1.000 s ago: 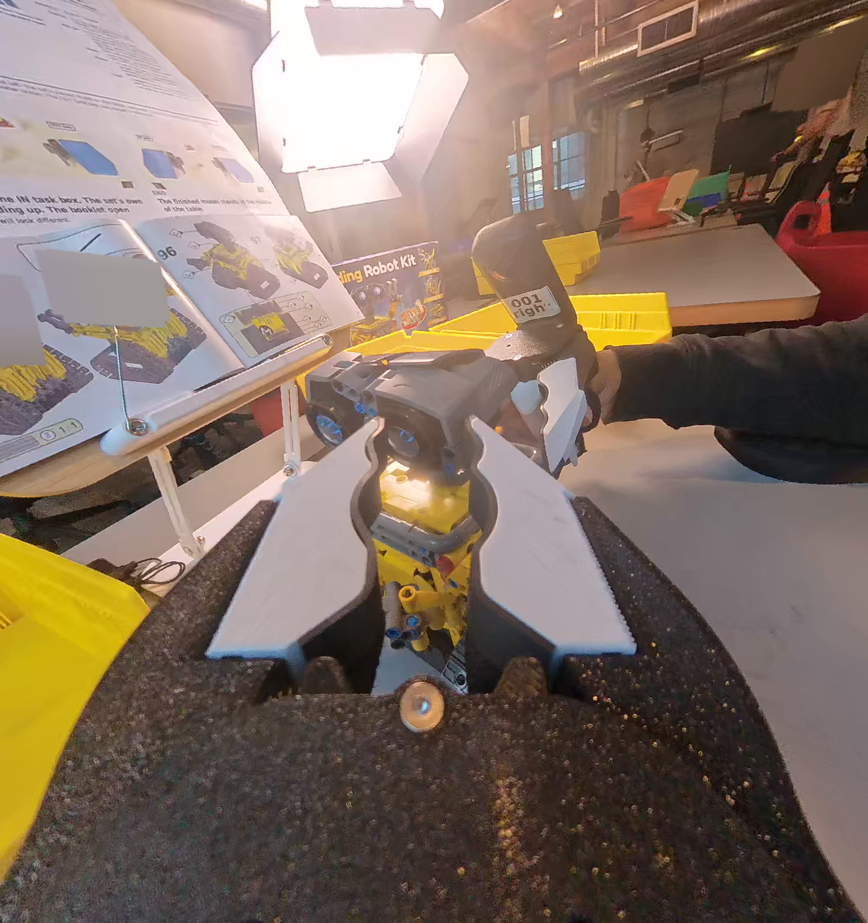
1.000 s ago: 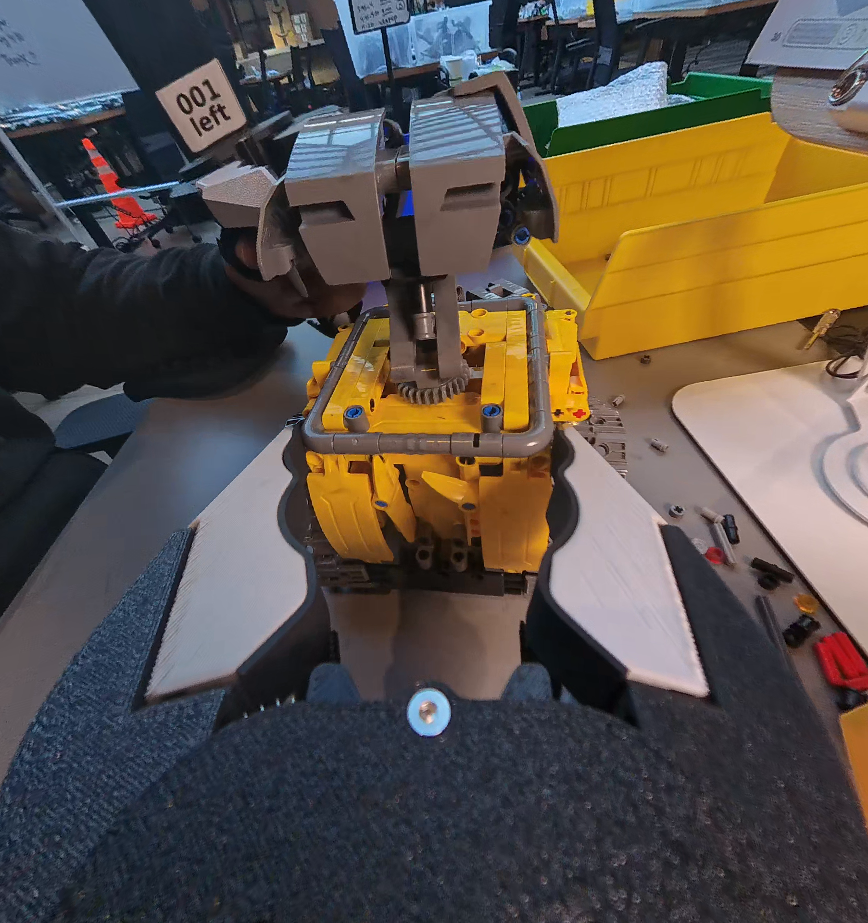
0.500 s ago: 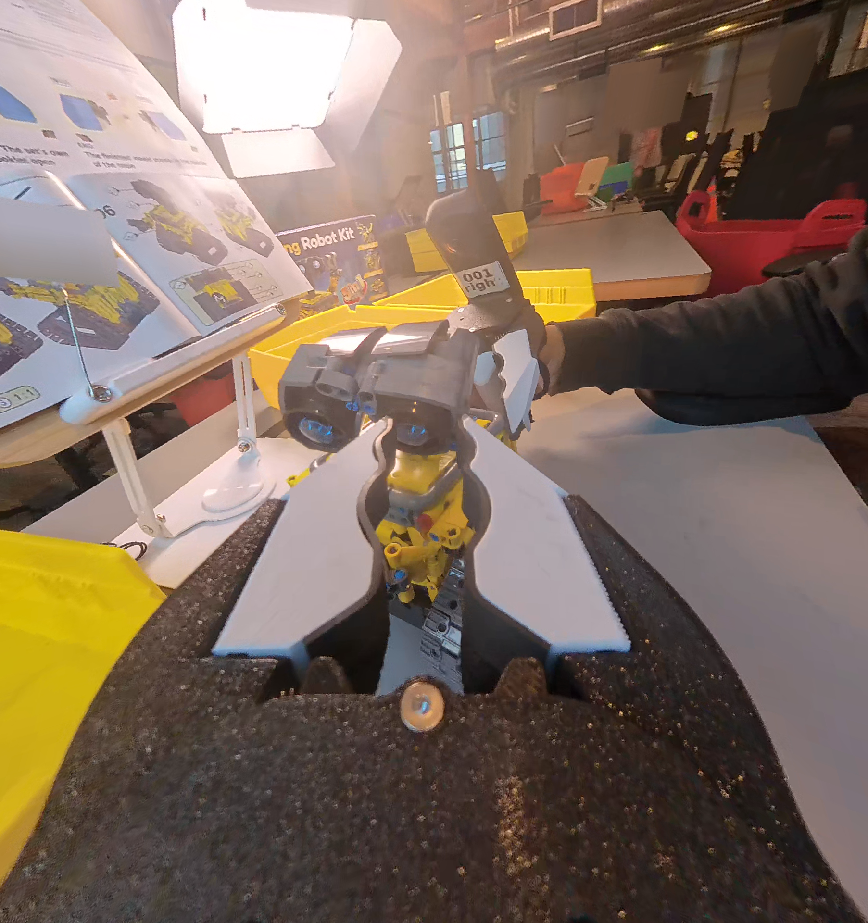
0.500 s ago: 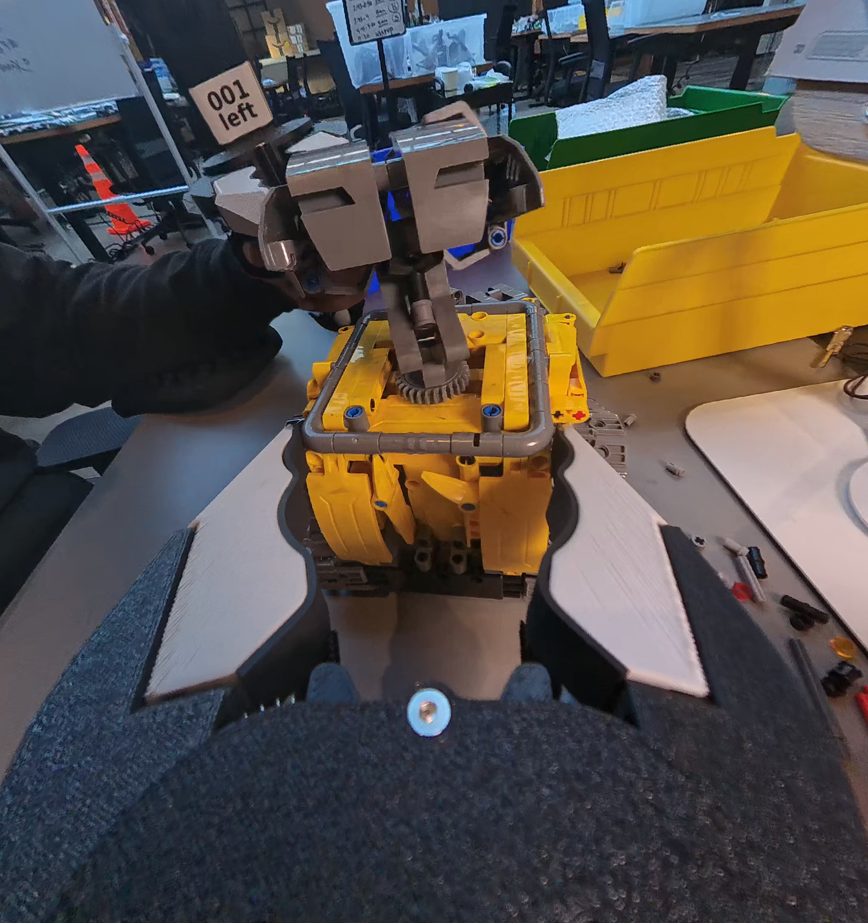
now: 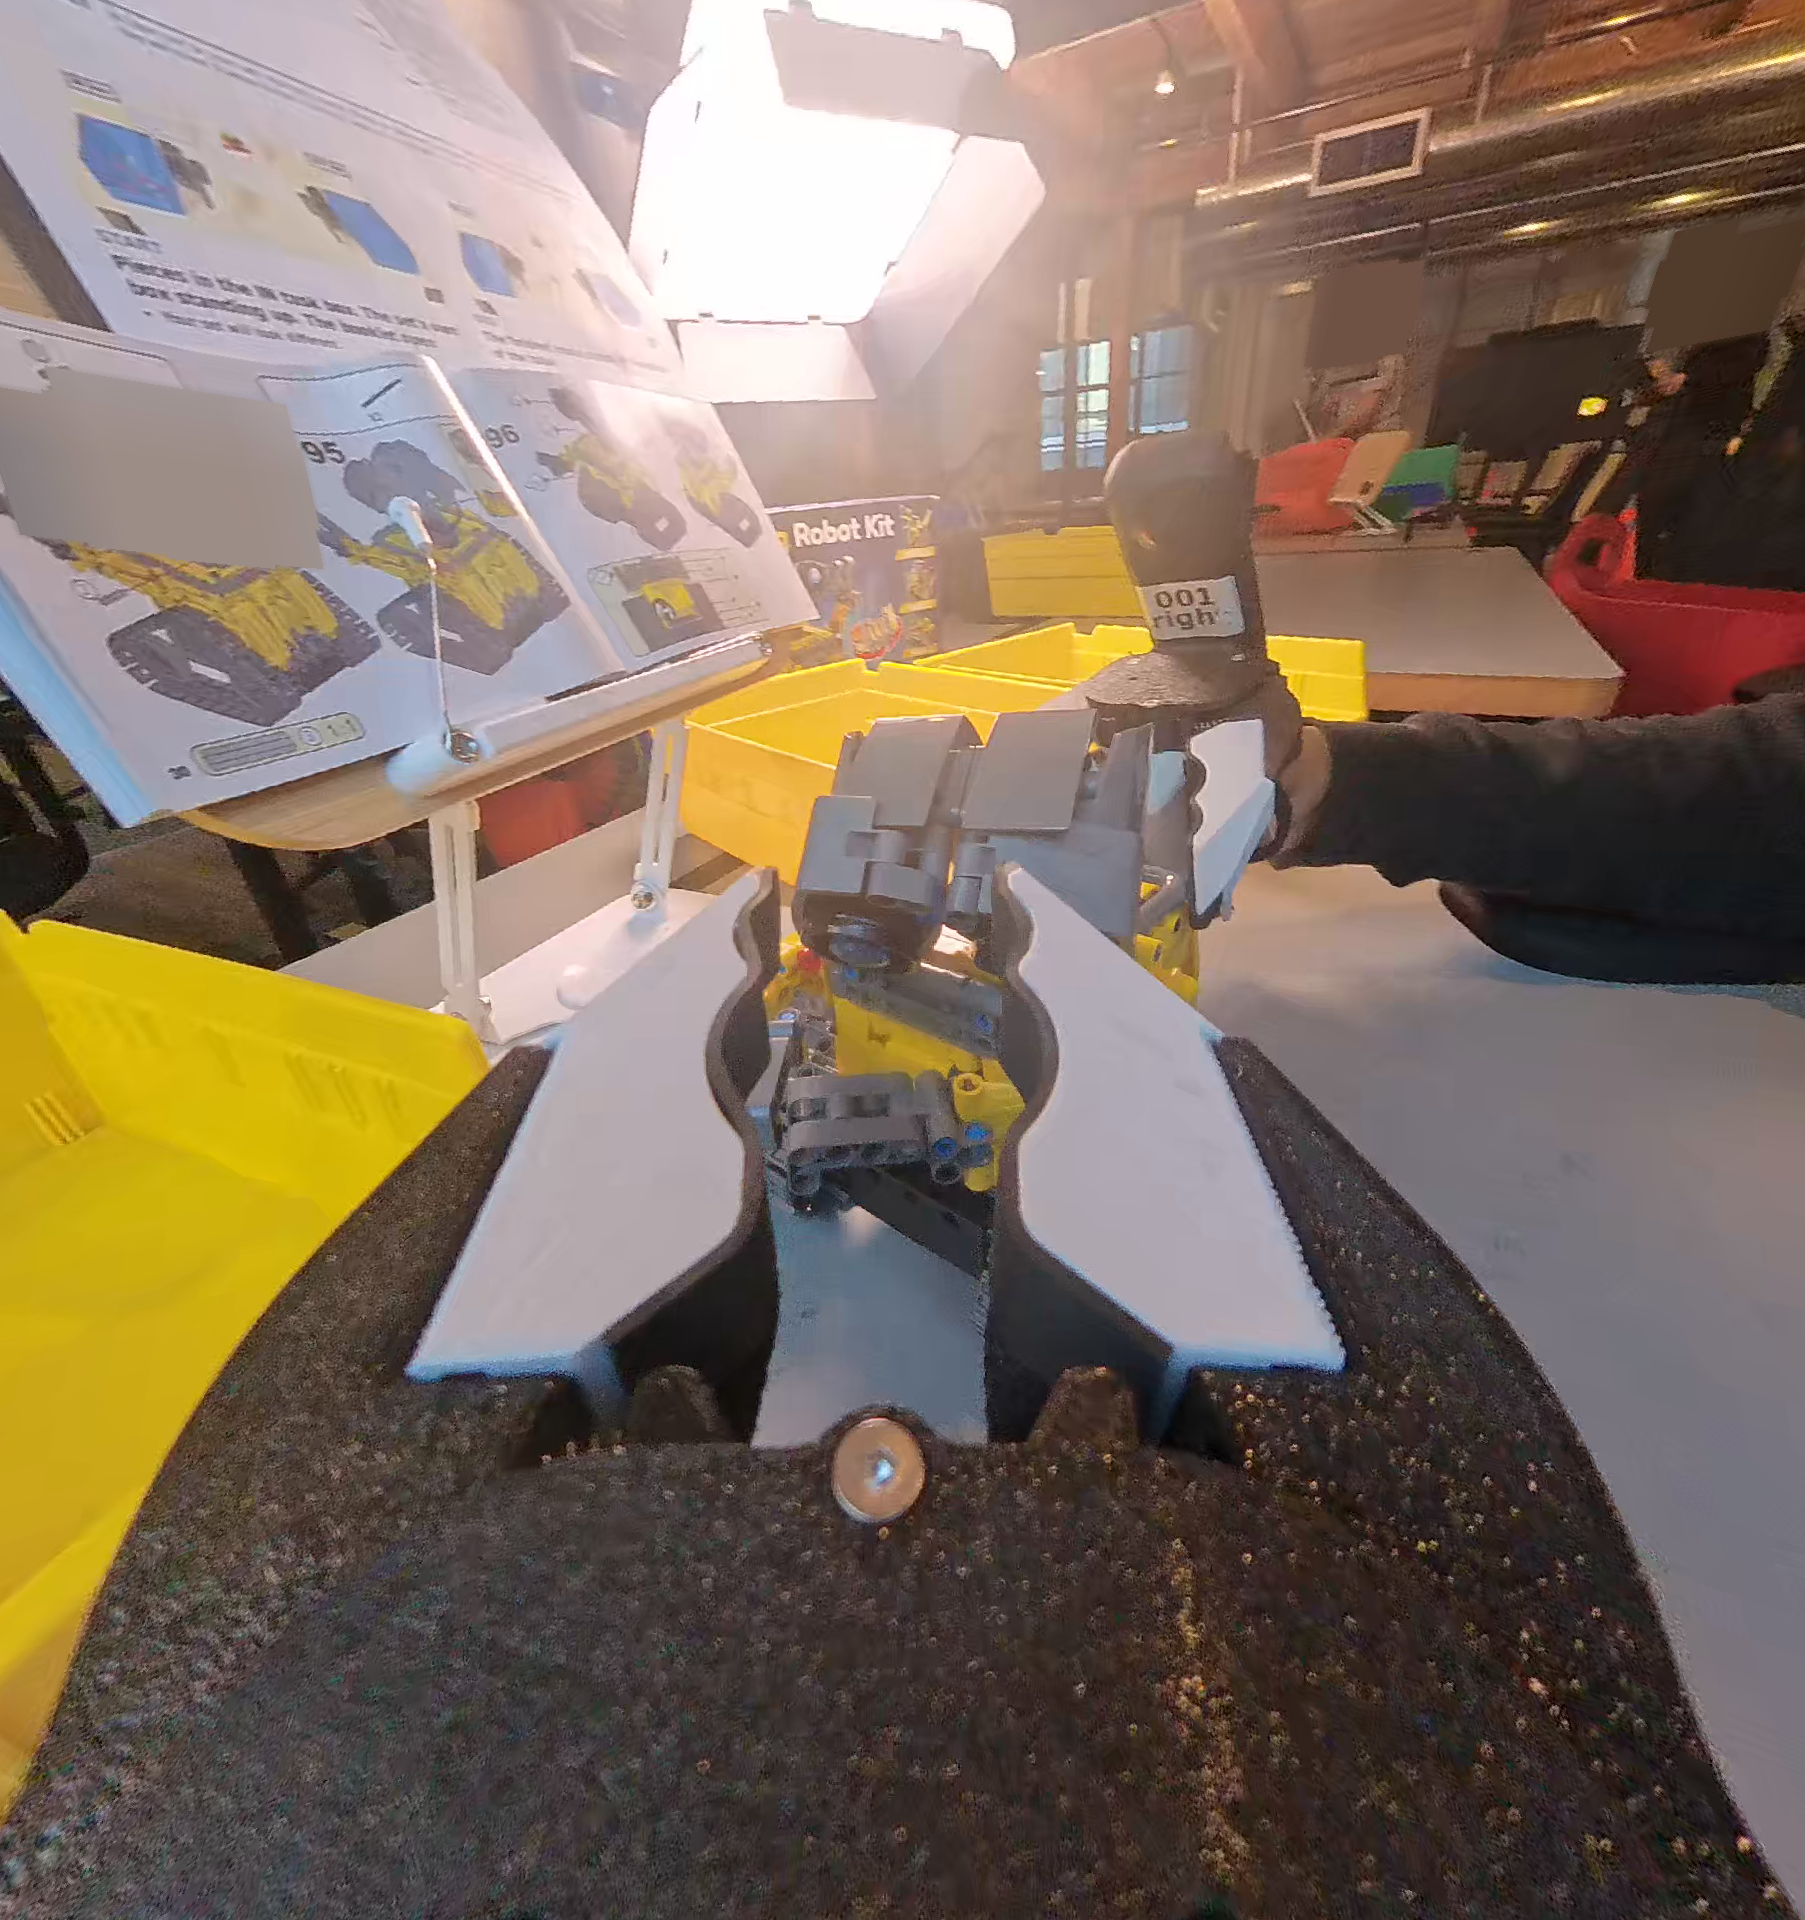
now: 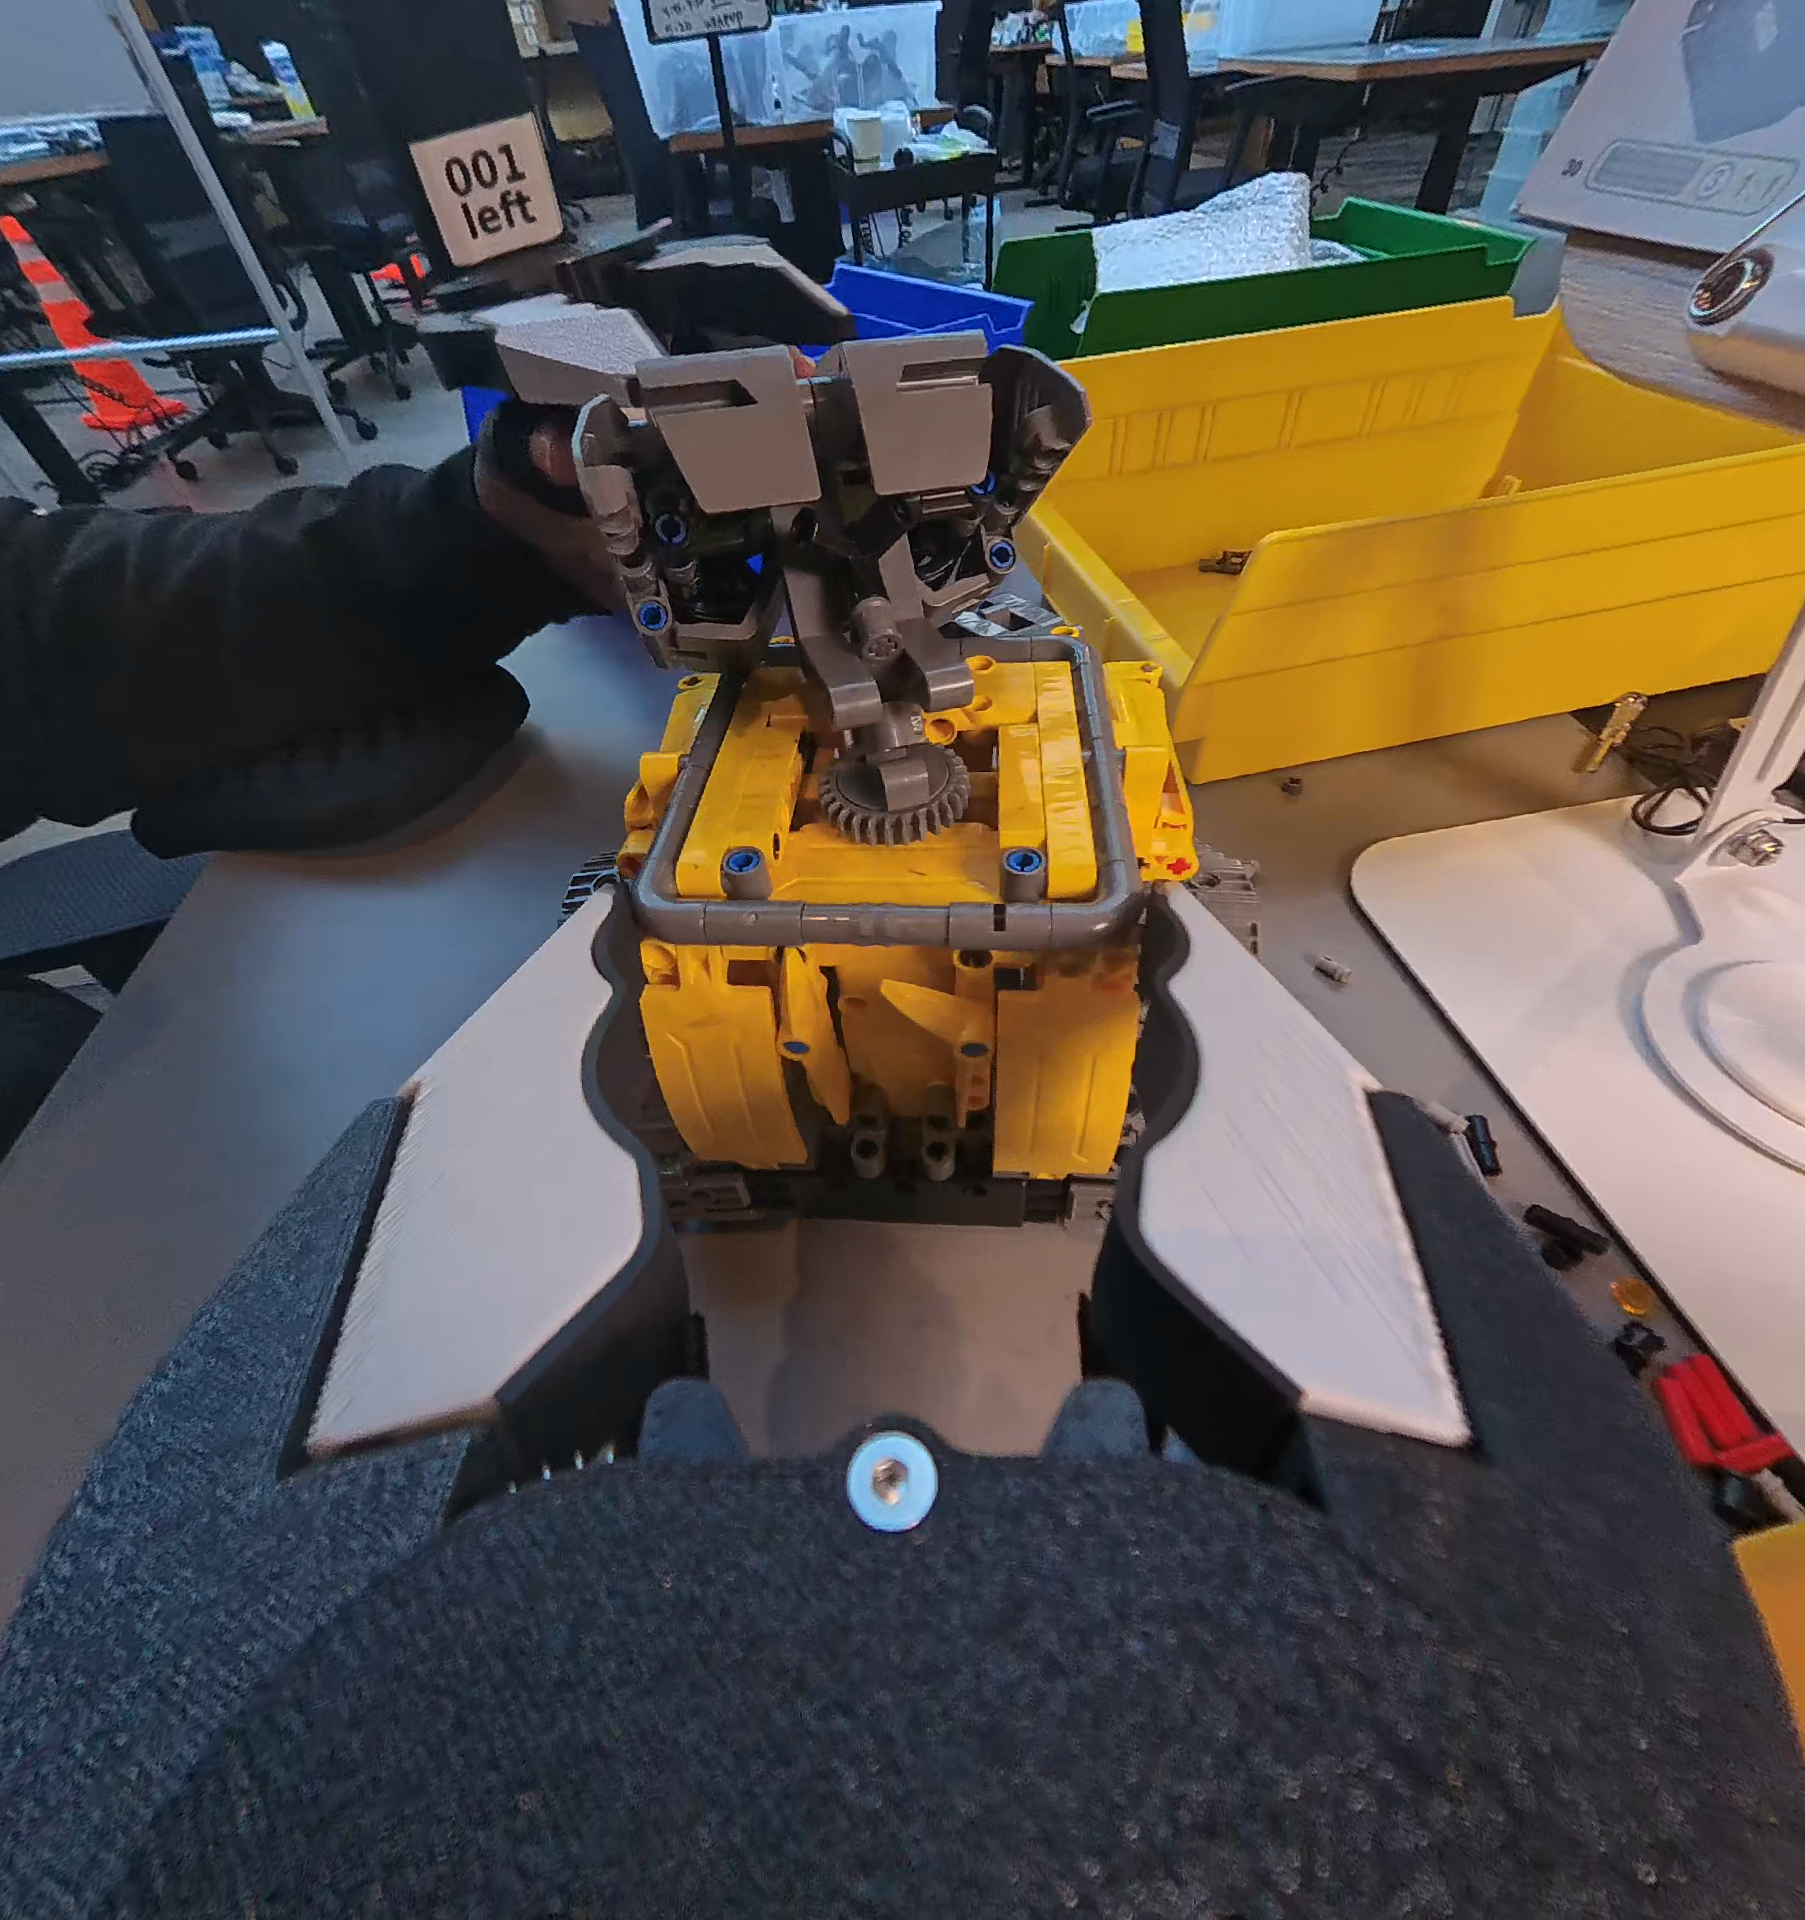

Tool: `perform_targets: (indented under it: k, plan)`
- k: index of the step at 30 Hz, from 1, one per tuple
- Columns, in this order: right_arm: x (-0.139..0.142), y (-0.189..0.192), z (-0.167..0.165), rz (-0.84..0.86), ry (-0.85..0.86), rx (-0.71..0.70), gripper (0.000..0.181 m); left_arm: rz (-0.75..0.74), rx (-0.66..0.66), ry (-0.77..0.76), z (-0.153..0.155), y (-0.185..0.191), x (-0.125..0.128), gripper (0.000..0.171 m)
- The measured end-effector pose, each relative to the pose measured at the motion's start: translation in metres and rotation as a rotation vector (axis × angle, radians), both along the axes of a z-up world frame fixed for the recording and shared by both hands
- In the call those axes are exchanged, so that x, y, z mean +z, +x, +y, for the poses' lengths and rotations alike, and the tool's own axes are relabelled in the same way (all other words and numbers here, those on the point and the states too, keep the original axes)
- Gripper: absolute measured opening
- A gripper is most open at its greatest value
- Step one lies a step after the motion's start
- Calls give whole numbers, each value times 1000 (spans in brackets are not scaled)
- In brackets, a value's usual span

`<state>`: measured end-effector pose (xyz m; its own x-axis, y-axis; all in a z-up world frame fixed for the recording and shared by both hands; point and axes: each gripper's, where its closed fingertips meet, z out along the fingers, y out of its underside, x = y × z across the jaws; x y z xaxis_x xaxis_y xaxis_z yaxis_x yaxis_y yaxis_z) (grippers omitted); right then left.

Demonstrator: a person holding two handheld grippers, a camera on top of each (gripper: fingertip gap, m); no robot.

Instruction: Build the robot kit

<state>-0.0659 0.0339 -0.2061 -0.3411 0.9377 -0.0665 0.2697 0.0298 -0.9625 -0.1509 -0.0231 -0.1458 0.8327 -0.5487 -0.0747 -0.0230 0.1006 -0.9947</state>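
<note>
Yellow robot model with grey head; yellow bins; possibly speckled black claw padding.

Printed text and step numbers are seen on an open instruction booklet propped on a stand, and a brand title on a dark kit box behind it. A white numbered label is carried on the right gripper handle, a matching card above the left gripper; a distant sign is too small to read.

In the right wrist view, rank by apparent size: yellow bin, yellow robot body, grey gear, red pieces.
1. Yellow bin
2. Yellow robot body, nearer the camera, so true order unsure
3. Grey gear and red pieces look alike
</note>
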Motion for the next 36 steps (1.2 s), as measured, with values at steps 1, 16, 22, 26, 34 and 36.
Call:
perform_targets:
  k: [1, 16, 22, 26, 34, 36]
  plan:
    - [0, 0, 2, 2, -7, -13, 95, -8, 35, 7, 4, -3, 0, 41]
    - [32, 27, 25, 48, -44, -64, 94, -38, 414, 63, 22, -58, 2, 68]
    - [97, 22, 80, 284, 66, -301, 63, 4, 456, 62, 27, -62, -6, 65]
    - [143, 16, 129, 417, 112, -482, 28, 18, 459, 69, 28, -58, -9, 61]
    - [165, 4, 215, 423, 208, -799, 0, 17, 477, 45, 31, -60, -15, 55]
    - [163, 0, 226, 404, 228, -830, 0, 16, 471, 38, 32, -59, -18, 55]
